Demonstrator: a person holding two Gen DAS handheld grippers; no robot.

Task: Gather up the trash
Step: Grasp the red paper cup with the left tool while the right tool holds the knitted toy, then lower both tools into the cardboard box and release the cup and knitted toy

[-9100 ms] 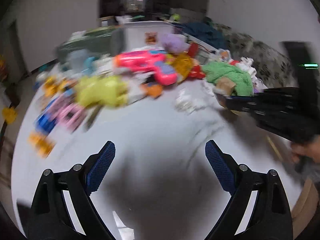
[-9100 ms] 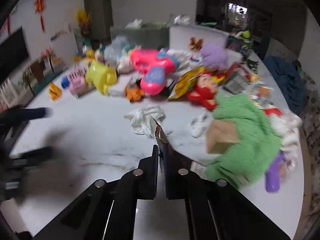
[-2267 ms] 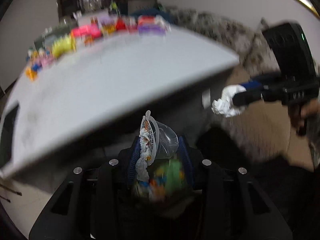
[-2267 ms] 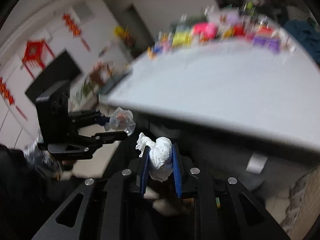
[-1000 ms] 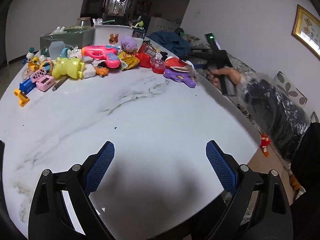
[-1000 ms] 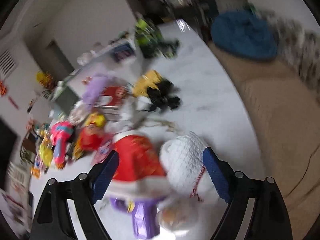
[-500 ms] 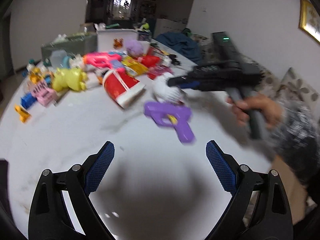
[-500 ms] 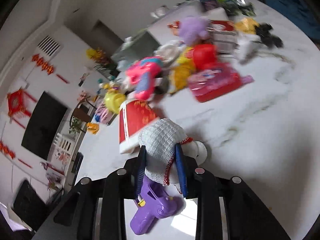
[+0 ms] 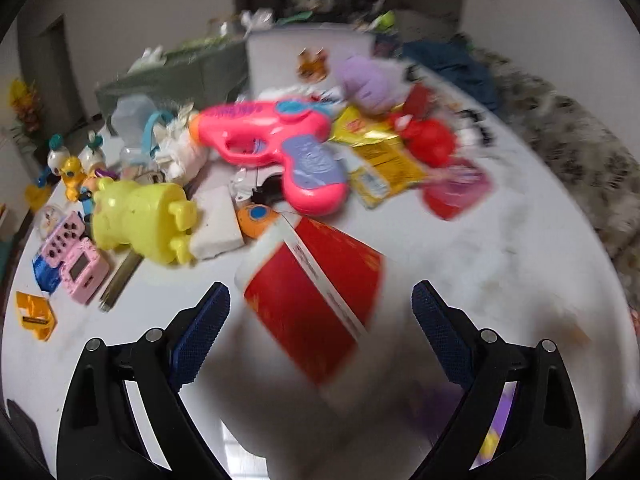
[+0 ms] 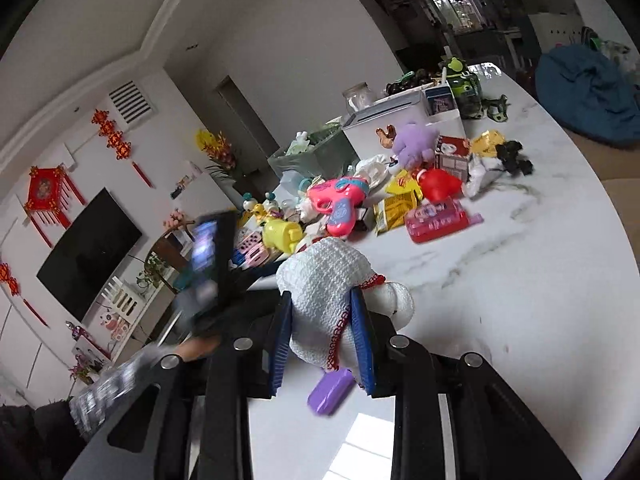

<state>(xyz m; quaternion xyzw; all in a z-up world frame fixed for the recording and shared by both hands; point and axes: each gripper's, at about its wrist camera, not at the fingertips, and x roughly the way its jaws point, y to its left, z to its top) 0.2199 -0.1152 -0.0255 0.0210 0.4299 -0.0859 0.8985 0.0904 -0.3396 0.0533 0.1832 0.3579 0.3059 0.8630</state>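
The right gripper (image 10: 322,340) stays clamped on the white knitted bundle (image 10: 326,288), now lifted off the marble table (image 10: 520,280), with the purple toy gun (image 10: 330,394) lying just below its fingers. The left gripper (image 9: 320,328) has swung closer, jaws spread wide and empty; the red paper cup (image 9: 316,292), on its side, now lies between its fingertips. Beyond it sits the pink water gun (image 9: 276,148) in the toy heap.

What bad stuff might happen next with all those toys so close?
The open left gripper is closing in on the red carton; it may bump the yellow toy beside it. The right gripper squeezes a white knitted bundle that may snag or slip onto the purple toy below.
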